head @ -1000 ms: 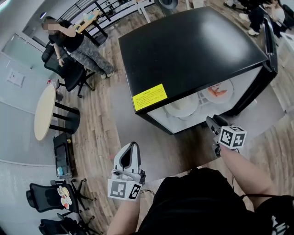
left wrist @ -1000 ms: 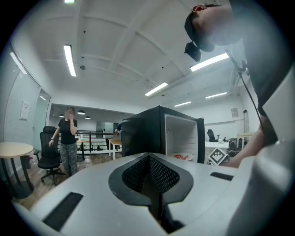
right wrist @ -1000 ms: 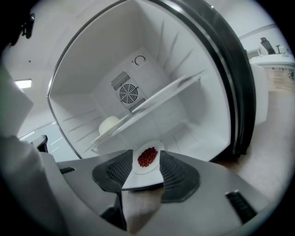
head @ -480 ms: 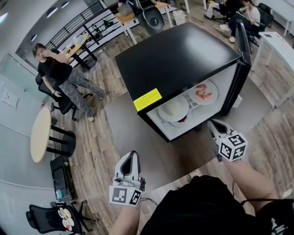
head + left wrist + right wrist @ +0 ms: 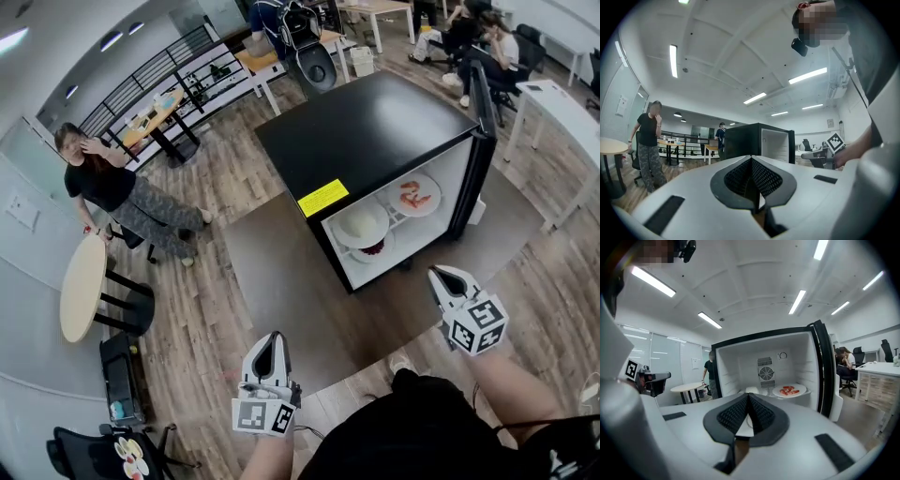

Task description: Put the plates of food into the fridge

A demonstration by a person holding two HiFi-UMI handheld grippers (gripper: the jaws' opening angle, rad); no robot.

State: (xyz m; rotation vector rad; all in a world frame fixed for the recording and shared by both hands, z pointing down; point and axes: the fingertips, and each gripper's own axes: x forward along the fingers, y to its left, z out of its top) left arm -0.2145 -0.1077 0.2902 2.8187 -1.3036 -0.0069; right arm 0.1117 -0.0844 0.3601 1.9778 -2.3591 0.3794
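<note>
The black mini fridge (image 5: 375,131) stands on the floor with its door (image 5: 480,141) swung open to the right. On its upper shelf sit a plate of white food (image 5: 361,225) and a plate of red food (image 5: 413,196); something dark red shows on the shelf below. My right gripper (image 5: 448,279) hangs in front of the opening, clear of it, shut and holding nothing; its jaws have just been closing. The right gripper view looks straight in at the red-food plate (image 5: 789,391). My left gripper (image 5: 270,349) is further back to the left, shut and holding nothing (image 5: 751,161).
A grey mat (image 5: 272,272) lies under and in front of the fridge. A person (image 5: 112,192) stands at the left beside a round table (image 5: 80,286) and office chairs. Desks and seated people (image 5: 469,33) fill the back right, with a white desk (image 5: 562,103) at the right.
Both grippers have drawn back from the fridge, which now looks smaller and further away. The right gripper has left the fridge opening. The person at the left has stepped a little.
</note>
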